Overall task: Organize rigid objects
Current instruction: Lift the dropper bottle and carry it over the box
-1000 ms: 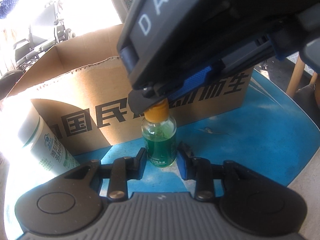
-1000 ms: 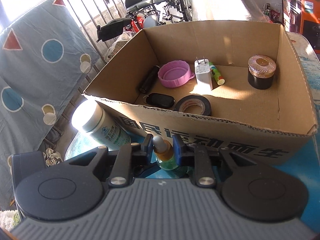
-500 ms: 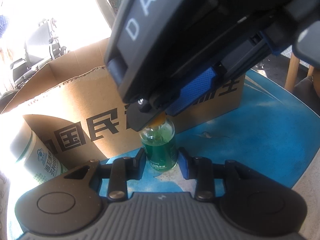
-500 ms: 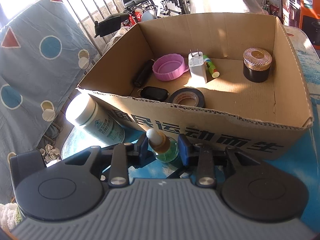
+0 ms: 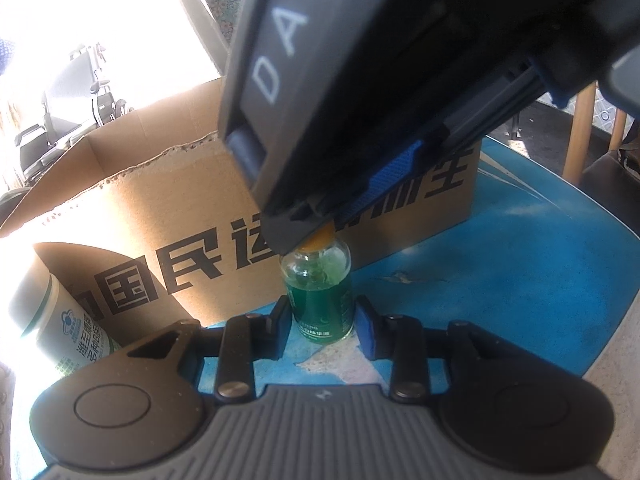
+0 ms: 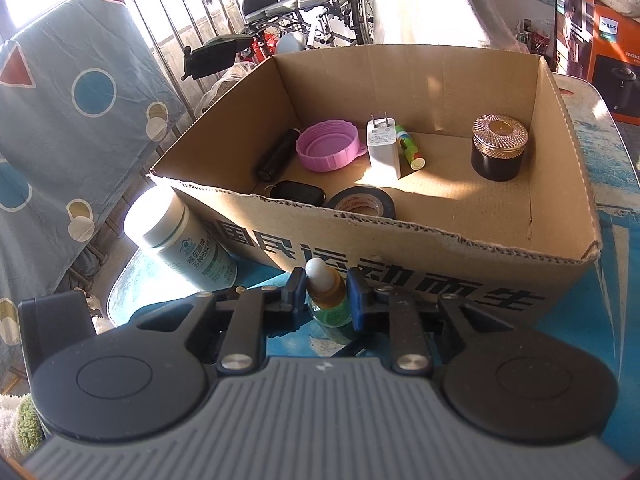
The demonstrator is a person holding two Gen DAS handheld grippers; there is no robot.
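Note:
A small glass dropper bottle (image 5: pixel 320 304) of green liquid, with an orange collar and a white bulb (image 6: pixel 318 270), stands on the blue table (image 5: pixel 520 272) against the front of a cardboard box (image 6: pixel 420 248). My left gripper (image 5: pixel 322 320) is shut on the bottle's lower body, a pad on each side. My right gripper (image 6: pixel 325 292) comes down from above. Its jaws are closing and its pads press the orange collar. In the left wrist view the right gripper's dark body hides the bottle's top.
The box holds a pink lid (image 6: pixel 328 150), a white charger (image 6: pixel 383 148), a black tape roll (image 6: pixel 360 206), a key fob (image 6: pixel 300 192), a dark jar (image 6: pixel 498 152) and a black tube. A white canister (image 6: pixel 184 240) stands left of the box. Beyond are railings and a wheelchair.
The right gripper's jaws spread off the bottle's collar half a second ago and have come back in onto it. The left gripper has edged slightly closer around the bottle.

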